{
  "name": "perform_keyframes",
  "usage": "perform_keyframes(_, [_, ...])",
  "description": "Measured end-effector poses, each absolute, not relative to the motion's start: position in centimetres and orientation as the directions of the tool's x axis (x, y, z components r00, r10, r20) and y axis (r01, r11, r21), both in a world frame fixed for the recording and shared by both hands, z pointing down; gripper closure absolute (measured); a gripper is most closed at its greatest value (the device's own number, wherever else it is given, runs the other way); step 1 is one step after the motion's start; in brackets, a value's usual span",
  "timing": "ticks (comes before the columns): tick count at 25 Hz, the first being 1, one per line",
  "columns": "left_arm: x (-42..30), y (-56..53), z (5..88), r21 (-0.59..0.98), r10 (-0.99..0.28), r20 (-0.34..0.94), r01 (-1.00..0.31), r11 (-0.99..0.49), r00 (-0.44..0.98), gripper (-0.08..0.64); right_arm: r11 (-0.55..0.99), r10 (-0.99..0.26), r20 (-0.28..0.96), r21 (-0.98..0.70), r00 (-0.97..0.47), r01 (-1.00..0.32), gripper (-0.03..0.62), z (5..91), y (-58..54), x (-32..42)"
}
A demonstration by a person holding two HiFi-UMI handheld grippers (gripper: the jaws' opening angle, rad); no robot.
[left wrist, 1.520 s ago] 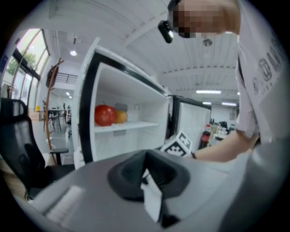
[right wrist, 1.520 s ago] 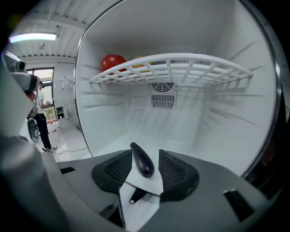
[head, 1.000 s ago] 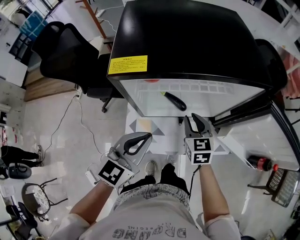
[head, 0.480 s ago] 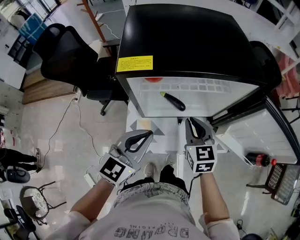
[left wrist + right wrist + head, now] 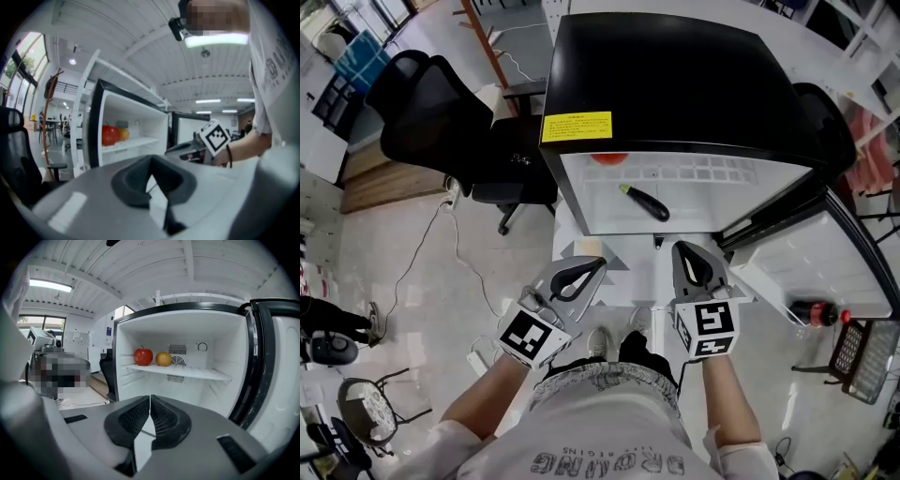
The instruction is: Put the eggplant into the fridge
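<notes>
The dark eggplant [image 5: 649, 202] with a green stem lies inside the open fridge [image 5: 675, 84] on its white lower floor. My right gripper [image 5: 692, 251] hangs just in front of the fridge opening, clear of the eggplant. Its jaws are closing and the pads meet with nothing between them [image 5: 150, 399]. My left gripper [image 5: 591, 267] is lower left of the opening, shut and empty [image 5: 151, 161]. Neither gripper touches the eggplant.
A red apple [image 5: 143, 356] and a yellow fruit [image 5: 163, 359] sit on the upper shelf. The fridge door [image 5: 825, 272] stands open at the right, with a cola bottle [image 5: 814, 312] in it. A black office chair [image 5: 441, 122] stands left of the fridge.
My right gripper drew back from the fridge opening toward me and its jaws closed. The eggplant stayed where it lies. The left gripper barely moved.
</notes>
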State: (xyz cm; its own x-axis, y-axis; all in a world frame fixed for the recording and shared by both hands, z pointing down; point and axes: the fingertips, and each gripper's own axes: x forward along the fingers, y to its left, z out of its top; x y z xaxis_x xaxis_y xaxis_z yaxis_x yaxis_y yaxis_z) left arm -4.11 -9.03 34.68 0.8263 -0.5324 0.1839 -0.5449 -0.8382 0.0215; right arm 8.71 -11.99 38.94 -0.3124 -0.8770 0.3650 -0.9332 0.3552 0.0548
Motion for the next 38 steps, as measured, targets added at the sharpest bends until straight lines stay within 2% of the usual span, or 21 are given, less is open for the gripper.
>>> perform_keyframes(19, [-4.6,-9.6,33.9,0.022,-0.524,0.151,-0.533,-0.846,0.838,0.552,0.362,-0.878,0.360,0.065,-0.316,-0.930,0.588,37.3,-10.3,8.2])
perform_keyframes(38, [-4.1,-9.7,34.5,0.026,-0.525,0.173,-0.537,-0.843,0.833,0.552,0.378,-0.870,0.359,0.047,-0.338,-0.925,0.589,37.3,-10.2,8.0])
